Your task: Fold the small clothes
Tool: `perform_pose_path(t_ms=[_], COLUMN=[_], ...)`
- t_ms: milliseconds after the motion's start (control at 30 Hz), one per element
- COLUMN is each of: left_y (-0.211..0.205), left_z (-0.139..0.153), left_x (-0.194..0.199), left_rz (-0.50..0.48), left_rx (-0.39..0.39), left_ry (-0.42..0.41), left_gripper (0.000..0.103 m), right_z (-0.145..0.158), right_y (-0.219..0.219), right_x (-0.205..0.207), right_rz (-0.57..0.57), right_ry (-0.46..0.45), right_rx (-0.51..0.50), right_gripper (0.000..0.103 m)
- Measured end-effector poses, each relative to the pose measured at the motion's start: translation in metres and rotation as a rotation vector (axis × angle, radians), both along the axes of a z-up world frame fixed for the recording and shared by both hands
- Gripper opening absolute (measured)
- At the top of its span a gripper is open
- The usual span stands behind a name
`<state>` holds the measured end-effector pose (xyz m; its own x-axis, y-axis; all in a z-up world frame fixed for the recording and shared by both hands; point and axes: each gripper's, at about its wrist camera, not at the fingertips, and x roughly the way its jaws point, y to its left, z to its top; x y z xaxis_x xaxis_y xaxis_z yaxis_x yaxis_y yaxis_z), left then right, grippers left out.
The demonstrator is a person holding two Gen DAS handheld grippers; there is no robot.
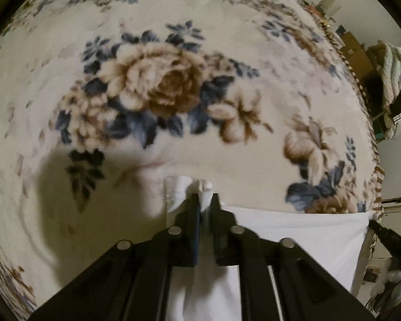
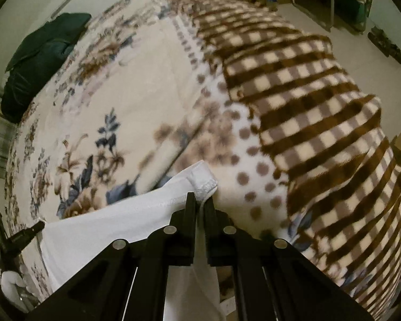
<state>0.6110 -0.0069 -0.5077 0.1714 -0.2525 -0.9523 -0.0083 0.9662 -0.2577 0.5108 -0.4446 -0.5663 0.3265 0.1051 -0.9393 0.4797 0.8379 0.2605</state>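
Left claw is clamped on one top corner of the white garment; right claw is clamped on the opposite hemmed corner. The garment is stretched between them above the floral blanket, presumably to keep the edge straight for folding

Each of the two matte black plastic tongs is built alike: two narrow, flat-sided fingers set on angular black arms that widen toward the camera. Four round silver-grey discs sit across the arms in a shallow arc. The person's hand wears a white glove.
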Motion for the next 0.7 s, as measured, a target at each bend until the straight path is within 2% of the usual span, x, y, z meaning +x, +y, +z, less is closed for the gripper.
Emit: perform_pose_path(t_ms=[67, 100, 133, 167, 200, 267, 333, 400, 500, 567, 633, 667, 700], left_y=[0.011, 0.016, 0.025, 0.032, 0.043, 0.063, 0.074, 0.081, 0.088, 0.085, 0.074, 0.065, 0.061], left_z=[0.002, 0.006, 0.014, 0.022, 0.032, 0.05, 0.055, 0.047, 0.01, -0.008, -0.017, -0.016, -0.013], left_x=[-0.002, -0.005, -0.01, -0.014, -0.023, -0.049, -0.08, -0.114, -0.17, -0.192, -0.204, -0.206, -0.207], left_rz=[0.034, 0.049, 0.071, 0.09, 0.118, 0.171, 0.203, 0.241, 0.347, 0.395, 0.4, 0.387, 0.374], left_rx=[-0.039, -0.045, -0.049, -0.055, -0.07, -0.092, -0.108, -0.127, -0.223, -0.275, -0.291, -0.28, -0.271], left_ry=[0.036, 0.034, 0.024, 0.016, 0.001, -0.027, -0.013, 0.045, 0.187, 0.242, 0.236, 0.198, 0.168], left_gripper=[0.016, 0.023, 0.036, 0.046, 0.048, 0.054, 0.055, 0.055, 0.055, 0.054, 0.053, 0.05, 0.043], right_z=[-0.011, -0.012, -0.01, -0.006, 0.001, 0.023, 0.039, 0.047, 0.036, 0.02, -0.005, -0.015, -0.026], right_y=[0.002, 0.0, -0.002, -0.003, -0.004, -0.001, 0.006, 0.017, 0.031, 0.035, 0.036, 0.037, 0.038], right_x=[0.004, 0.002, -0.001, -0.006, -0.013, -0.035, -0.057, -0.088, -0.135, -0.16, -0.182, -0.189, -0.195], right_rz=[0.0, -0.003, -0.011, -0.015, -0.018, -0.014, -0.011, -0.024, -0.087, -0.151, -0.239, -0.278, -0.327], right_ry=[0.047, 0.054, 0.06, 0.052, 0.036, -0.013, -0.022, -0.019, 0.029, 0.057, 0.081, 0.074, 0.057], right_rx=[0.011, 0.027, 0.044, 0.054, 0.056, 0.065, 0.051, 0.076, 0.177, 0.258, 0.364, 0.426, 0.502], right_gripper=[0.008, 0.016, 0.02, 0.036, 0.056, 0.068, 0.068, 0.068, 0.068, 0.068, 0.068, 0.068, 0.068])
